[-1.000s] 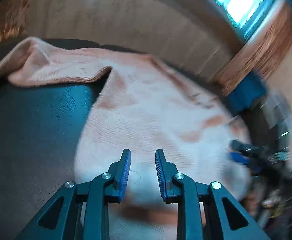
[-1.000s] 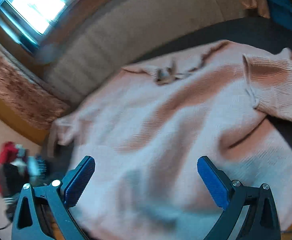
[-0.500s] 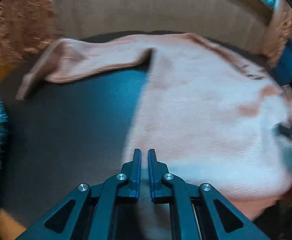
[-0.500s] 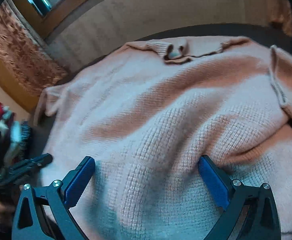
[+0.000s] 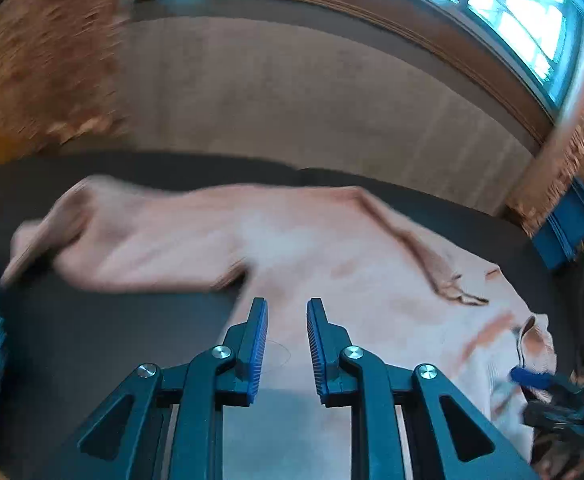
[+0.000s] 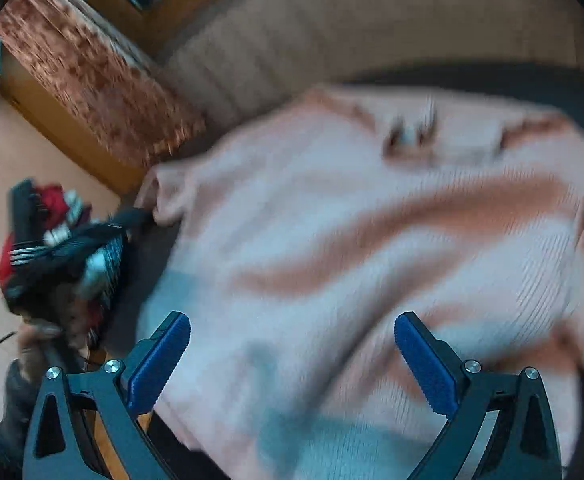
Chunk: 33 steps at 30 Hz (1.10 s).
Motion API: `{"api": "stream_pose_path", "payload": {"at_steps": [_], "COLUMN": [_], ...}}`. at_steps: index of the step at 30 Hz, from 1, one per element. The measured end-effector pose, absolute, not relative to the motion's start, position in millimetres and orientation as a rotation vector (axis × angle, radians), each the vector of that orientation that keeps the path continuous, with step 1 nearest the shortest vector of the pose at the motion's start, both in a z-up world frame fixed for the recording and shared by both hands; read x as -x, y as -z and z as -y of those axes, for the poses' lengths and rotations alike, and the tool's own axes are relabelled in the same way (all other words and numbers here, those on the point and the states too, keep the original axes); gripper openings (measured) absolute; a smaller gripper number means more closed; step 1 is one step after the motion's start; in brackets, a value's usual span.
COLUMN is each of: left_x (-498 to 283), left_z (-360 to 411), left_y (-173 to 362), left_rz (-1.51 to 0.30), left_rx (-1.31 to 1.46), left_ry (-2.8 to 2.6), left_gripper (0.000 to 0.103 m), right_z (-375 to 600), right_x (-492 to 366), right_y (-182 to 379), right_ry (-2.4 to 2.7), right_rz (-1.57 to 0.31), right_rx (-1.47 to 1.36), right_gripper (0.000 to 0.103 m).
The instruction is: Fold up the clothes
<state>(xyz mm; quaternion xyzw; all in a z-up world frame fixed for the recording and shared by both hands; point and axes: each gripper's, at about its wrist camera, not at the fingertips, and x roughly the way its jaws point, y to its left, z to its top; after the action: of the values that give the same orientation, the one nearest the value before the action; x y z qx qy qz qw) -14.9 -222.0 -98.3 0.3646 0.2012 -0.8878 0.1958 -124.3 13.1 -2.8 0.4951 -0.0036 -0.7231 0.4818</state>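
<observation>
Dark upholstery (image 5: 91,340) held a pink knit sweater (image 5: 332,264) spread flat, one sleeve (image 5: 131,240) stretched sideways. Left gripper (image 5: 287,344) hovered, jaws slightly parted and empty; right gripper (image 6: 292,364) gaped wide above the body. Loose knit could bunch if only one layer were pinched.

Dark grey padded surface (image 5: 91,344) carrying a pink knit sweater (image 5: 332,264) spread flat ahead of the left gripper (image 5: 287,344); one sleeve (image 5: 123,244) stretched out to that gripper's left; sweater body directly ahead of the right gripper (image 6: 292,356); bare dark surface beyond the collar.
</observation>
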Motion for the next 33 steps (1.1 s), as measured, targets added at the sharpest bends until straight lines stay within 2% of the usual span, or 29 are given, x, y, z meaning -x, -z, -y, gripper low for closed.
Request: {"api": "stream_pose_path", "payload": {"at_steps": [4, 8, 10, 17, 20, 23, 25, 30, 33], "left_x": [83.0, 106.0, 98.0, 33.8, 19.4, 14.9, 22.5, 77.4, 107.2], "left_z": [214.5, 233.5, 253.5, 297.9, 312.1, 318.9, 310.8, 279.2, 273.9], "left_y": [113.9, 148.4, 179.6, 187.8, 186.9, 171.5, 155.2, 138.1, 144.7], "left_rz": [-0.473, -0.348, -0.383, -0.534, -0.604, -0.909, -1.057, -1.116, -1.223], "left_rx": [-1.072, -1.076, -1.140, -1.005, -1.001, -0.993, -0.952, -1.023, -1.065], "left_ry": [2.566, 2.477, 2.381, 2.253, 2.203, 2.340, 2.479, 2.669, 2.667], "left_gripper": [0.019, 0.019, 0.021, 0.021, 0.019, 0.018, 0.022, 0.027, 0.032], "right_z": [11.6, 49.8, 67.9, 106.0, 116.3, 113.4, 105.1, 67.2, 59.3], "right_x": [146.4, 180.6, 187.4, 178.2, 162.0, 160.7, 177.0, 229.0, 258.9], "right_y": [-15.0, 18.8, 37.4, 52.9, 53.7, 51.7, 44.3, 17.3, 27.0], "right_ry": [1.814, 1.780, 1.778, 1.704, 1.670, 1.623, 1.601, 1.657, 1.640], "right_rz": [-0.010, -0.068, -0.101, -0.037, -0.066, -0.029, 0.054, 0.359, 0.471], "right_rx": [-1.157, -1.309, -1.357, -1.210, -1.125, -1.143, -1.185, -1.148, -1.211], "right_gripper": [0.103, 0.103, 0.103, 0.103, 0.103, 0.103, 0.103, 0.103, 0.103]}}
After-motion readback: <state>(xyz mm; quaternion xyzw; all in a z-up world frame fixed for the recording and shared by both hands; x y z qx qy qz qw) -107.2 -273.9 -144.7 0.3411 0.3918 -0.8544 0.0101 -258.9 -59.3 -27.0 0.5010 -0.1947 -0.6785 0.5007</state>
